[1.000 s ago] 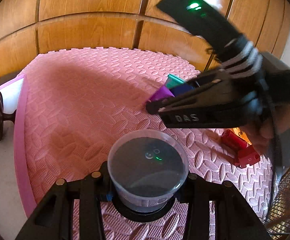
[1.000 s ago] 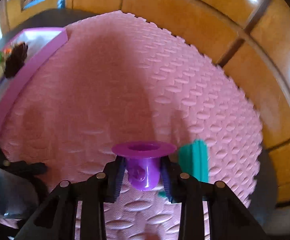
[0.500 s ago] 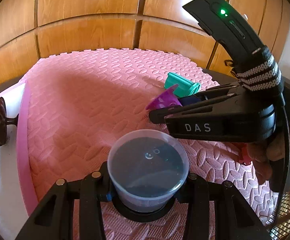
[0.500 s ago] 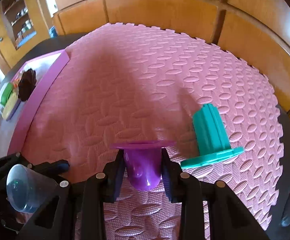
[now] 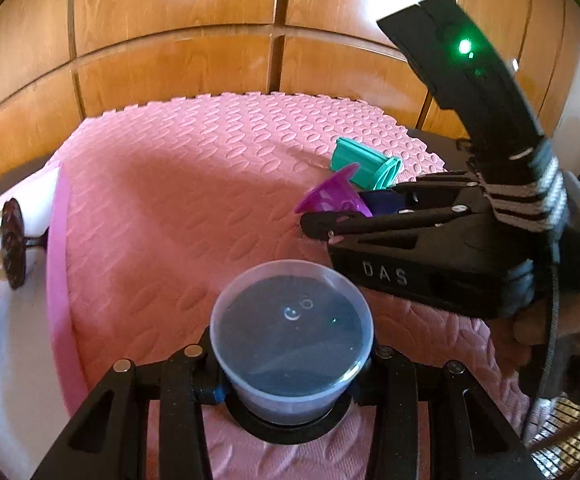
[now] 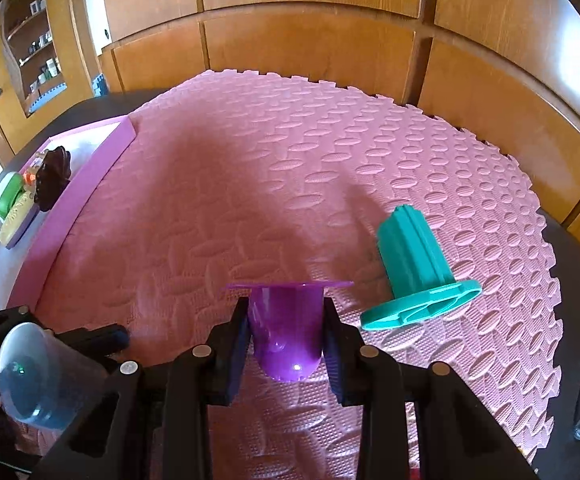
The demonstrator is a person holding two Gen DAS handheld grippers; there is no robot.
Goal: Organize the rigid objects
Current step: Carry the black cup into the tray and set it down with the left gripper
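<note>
My left gripper [image 5: 291,364] is shut on a translucent blue-grey cup [image 5: 291,332], held upright over the pink foam mat [image 5: 170,200]; the same cup [image 6: 38,376] shows at the lower left of the right wrist view. My right gripper [image 6: 286,340] is shut on a purple flanged cup [image 6: 286,328], its wide rim pointing away. In the left wrist view that purple cup [image 5: 329,196] and the right gripper [image 5: 309,226] hang to the right, above the mat. A teal ribbed flanged cup [image 6: 413,264] lies on its side on the mat, right of the purple one.
A pink-edged white tray [image 6: 102,152] borders the mat on the left, holding a dark brown ridged piece [image 6: 52,178] and green and yellow items [image 6: 8,204]. Wooden panels [image 6: 309,40] rise behind the mat. A wire basket [image 5: 561,436] sits at the lower right.
My right gripper has shifted and rolled with the purple cup, so the teal cup now shows fully beside it. The left gripper and its cup have stayed put.
</note>
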